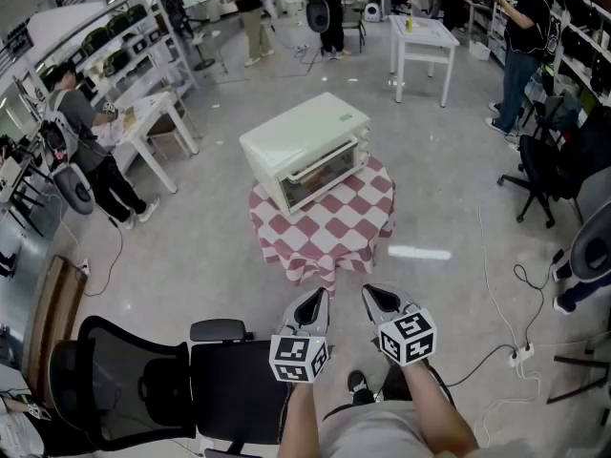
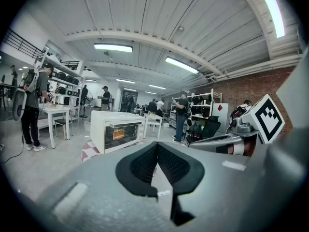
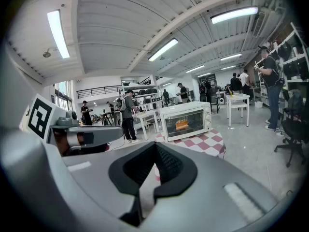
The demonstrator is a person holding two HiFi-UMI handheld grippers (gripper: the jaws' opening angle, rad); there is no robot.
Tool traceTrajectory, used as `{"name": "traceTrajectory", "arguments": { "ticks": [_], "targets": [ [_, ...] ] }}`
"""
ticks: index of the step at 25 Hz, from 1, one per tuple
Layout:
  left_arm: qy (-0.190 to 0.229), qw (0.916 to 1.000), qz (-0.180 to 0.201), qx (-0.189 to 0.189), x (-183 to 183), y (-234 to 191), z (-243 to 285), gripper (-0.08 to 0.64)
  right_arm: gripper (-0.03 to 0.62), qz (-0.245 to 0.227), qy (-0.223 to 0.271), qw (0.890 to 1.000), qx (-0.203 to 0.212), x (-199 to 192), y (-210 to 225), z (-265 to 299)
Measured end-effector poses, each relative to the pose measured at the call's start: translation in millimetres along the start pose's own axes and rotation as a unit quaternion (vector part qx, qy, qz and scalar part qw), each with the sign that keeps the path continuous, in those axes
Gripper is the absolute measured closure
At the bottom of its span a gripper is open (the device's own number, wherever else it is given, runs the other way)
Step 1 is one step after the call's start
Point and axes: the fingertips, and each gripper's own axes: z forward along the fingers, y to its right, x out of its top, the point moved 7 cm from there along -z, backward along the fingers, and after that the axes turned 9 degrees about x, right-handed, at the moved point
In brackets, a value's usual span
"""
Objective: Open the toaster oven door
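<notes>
A cream toaster oven [image 1: 307,151] stands on a small round table with a red-and-white checked cloth [image 1: 329,225]. Its glass door is closed, with something orange inside [image 3: 182,124]. In the left gripper view the oven [image 2: 117,130] shows ahead, far off. Both grippers hang low and near me, well short of the table. My left gripper [image 1: 313,305] has its jaws together and holds nothing. My right gripper [image 1: 380,300] is likewise shut and empty, side by side with the left.
A black mesh office chair [image 1: 162,385] stands close at my left. White tables [image 1: 423,38] and shelving [image 1: 105,41] line the room, with several people standing about. Cables and a power strip [image 1: 521,354] lie on the floor at right.
</notes>
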Motion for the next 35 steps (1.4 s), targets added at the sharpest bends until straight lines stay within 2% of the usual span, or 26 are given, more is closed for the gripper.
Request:
{"name": "traceTrajectory", "arguments": {
  "ticks": [5, 9, 15, 21, 25, 29, 32, 35],
  "targets": [
    [0.006, 1.0000, -0.005, 0.000, 2.8, -1.9, 4.8, 0.554, 0.591, 0.003, 0.010, 1.000, -0.012, 1.5, 7.6, -0.5],
    [-0.007, 0.9992, -0.033, -0.020, -2.6, 2.6, 15.3, 0.554, 0.591, 0.011, 0.008, 1.000, -0.015, -5.4, 20.2, -0.4],
    [-0.028, 0.9995, -0.004, -0.013, -6.3, 0.7, 39.5, 0.554, 0.589, 0.066, 0.029, 0.997, 0.002, -10.3, 50.0, 14.8],
    [-0.024, 0.9995, -0.013, 0.014, -6.1, -16.4, 86.8, 0.554, 0.589, 0.074, 0.021, 0.997, 0.005, -12.0, 88.2, 42.0],
    [-0.042, 0.9990, 0.011, 0.007, 8.0, -28.0, 128.3, 0.554, 0.590, 0.084, 0.031, 0.996, 0.007, 7.1, 121.6, 78.1],
    [-0.040, 0.9988, 0.026, 0.006, 38.7, -39.0, 186.0, 0.554, 0.591, 0.057, 0.038, 0.998, 0.014, 48.4, 164.3, 109.4],
    [-0.048, 0.9982, 0.036, 0.004, 55.4, -42.1, 228.7, 0.554, 0.589, 0.028, 0.025, 0.998, 0.059, 75.4, 195.7, 127.3],
    [-0.065, 0.9969, 0.043, 0.002, 57.9, -44.3, 259.1, 0.554, 0.589, 0.000, -0.013, 0.996, 0.092, 85.0, 220.6, 138.8]
  ]
}}
